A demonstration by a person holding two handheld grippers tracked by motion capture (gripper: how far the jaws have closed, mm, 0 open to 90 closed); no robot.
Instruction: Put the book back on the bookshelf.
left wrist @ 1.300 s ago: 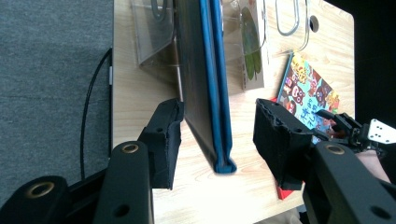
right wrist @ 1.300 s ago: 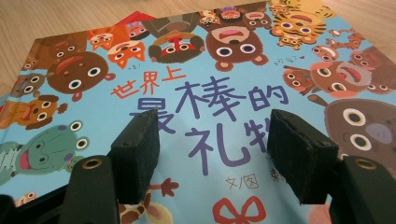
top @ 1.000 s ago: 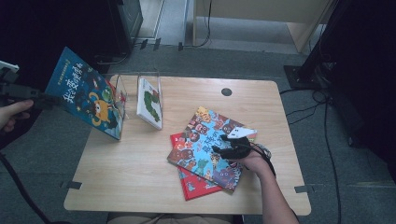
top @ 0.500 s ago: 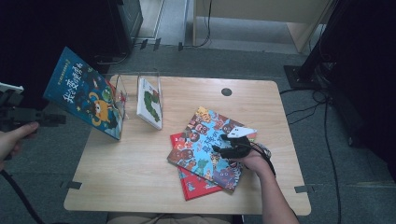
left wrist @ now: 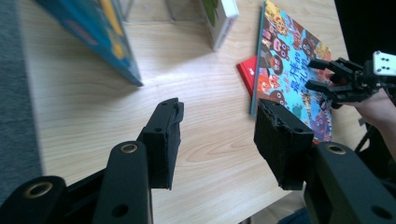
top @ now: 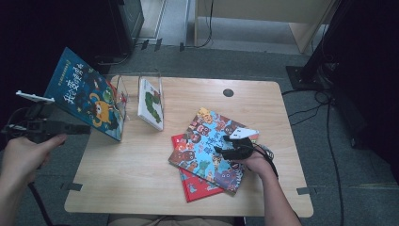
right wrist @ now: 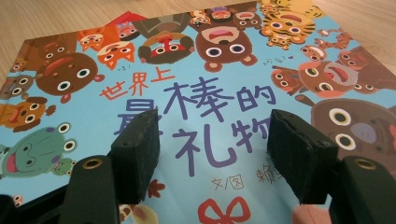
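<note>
Your right gripper (top: 225,144) rests on the animal-cover book (top: 207,141), jaws parted and grasping nothing; the book lies atop a red book (top: 197,186) on the table (top: 141,179). Your left gripper (top: 82,129), released, hovers off the table's left edge beside the leaning blue book (top: 84,96).

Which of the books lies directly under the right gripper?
The animal-faces book, flat atop the red book; the right gripper hovers over its cover.
</note>
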